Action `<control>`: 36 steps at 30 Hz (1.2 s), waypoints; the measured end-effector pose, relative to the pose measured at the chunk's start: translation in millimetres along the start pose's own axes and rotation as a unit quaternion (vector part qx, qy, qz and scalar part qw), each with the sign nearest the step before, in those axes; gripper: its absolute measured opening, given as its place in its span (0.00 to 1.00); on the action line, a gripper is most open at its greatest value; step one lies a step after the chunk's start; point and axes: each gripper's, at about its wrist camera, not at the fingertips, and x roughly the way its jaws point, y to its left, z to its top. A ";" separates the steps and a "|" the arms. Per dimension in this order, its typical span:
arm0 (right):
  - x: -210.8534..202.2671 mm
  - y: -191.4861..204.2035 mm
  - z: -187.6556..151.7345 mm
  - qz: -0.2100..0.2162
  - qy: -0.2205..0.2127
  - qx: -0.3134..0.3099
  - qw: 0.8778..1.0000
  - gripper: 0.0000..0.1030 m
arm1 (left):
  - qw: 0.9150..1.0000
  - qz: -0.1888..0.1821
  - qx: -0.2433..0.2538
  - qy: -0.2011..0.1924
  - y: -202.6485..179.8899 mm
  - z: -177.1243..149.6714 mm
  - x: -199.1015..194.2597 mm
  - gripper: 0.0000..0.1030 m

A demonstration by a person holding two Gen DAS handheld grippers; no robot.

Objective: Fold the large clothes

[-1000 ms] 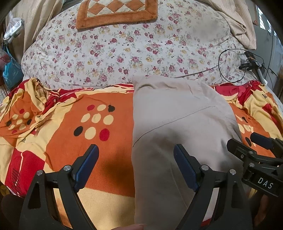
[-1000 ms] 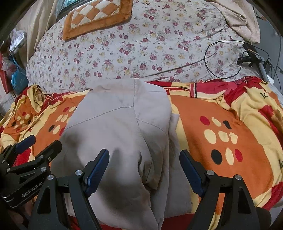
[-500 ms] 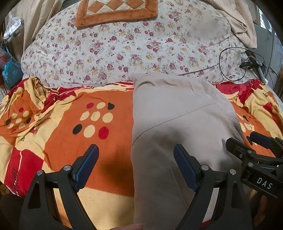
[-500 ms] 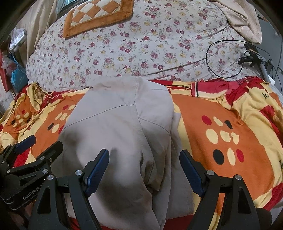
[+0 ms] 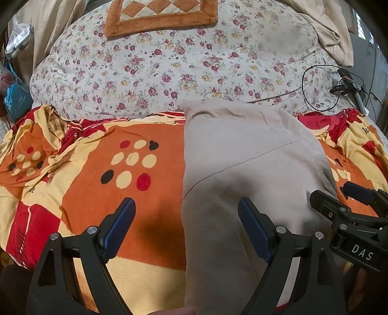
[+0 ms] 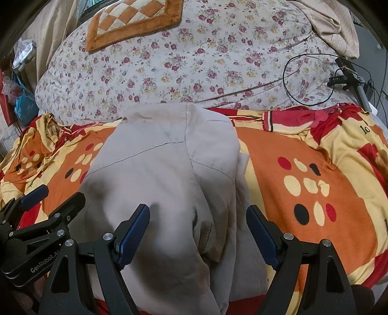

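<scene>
A beige garment [image 5: 242,157] [image 6: 165,169] lies folded lengthwise on an orange, red and yellow blanket [image 5: 97,169] [image 6: 303,169]. Its far end reaches the edge of a floral quilt. My left gripper [image 5: 186,210] hovers open over the garment's left edge, one finger above the blanket, the other above the cloth, with nothing between the pads. My right gripper [image 6: 197,218] hovers open over the garment's right side, where layered folds and a loose flap lie; it grips nothing. Each gripper shows at the edge of the other's view: the right gripper [image 5: 351,206], the left gripper [image 6: 36,206].
A floral quilt [image 5: 181,67] rises behind the blanket, with an orange checked mat [image 5: 160,14] on top. A black cable and a small stand [image 5: 346,87] sit at the far right. A blue bag [image 5: 17,99] hangs at the left. A beige cloth [image 6: 332,26] drapes at the upper right.
</scene>
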 end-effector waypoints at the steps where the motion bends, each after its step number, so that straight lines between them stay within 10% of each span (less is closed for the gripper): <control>1: 0.7 0.9 0.0 -0.001 0.001 0.000 1.000 0.80 | 1.000 0.000 0.000 0.000 -0.3 -0.8 0.5 0.84; 36: 8.0 5.9 -3.4 0.002 0.007 0.010 1.000 0.80 | 1.000 0.000 -0.002 0.008 -1.0 -3.0 7.6 0.84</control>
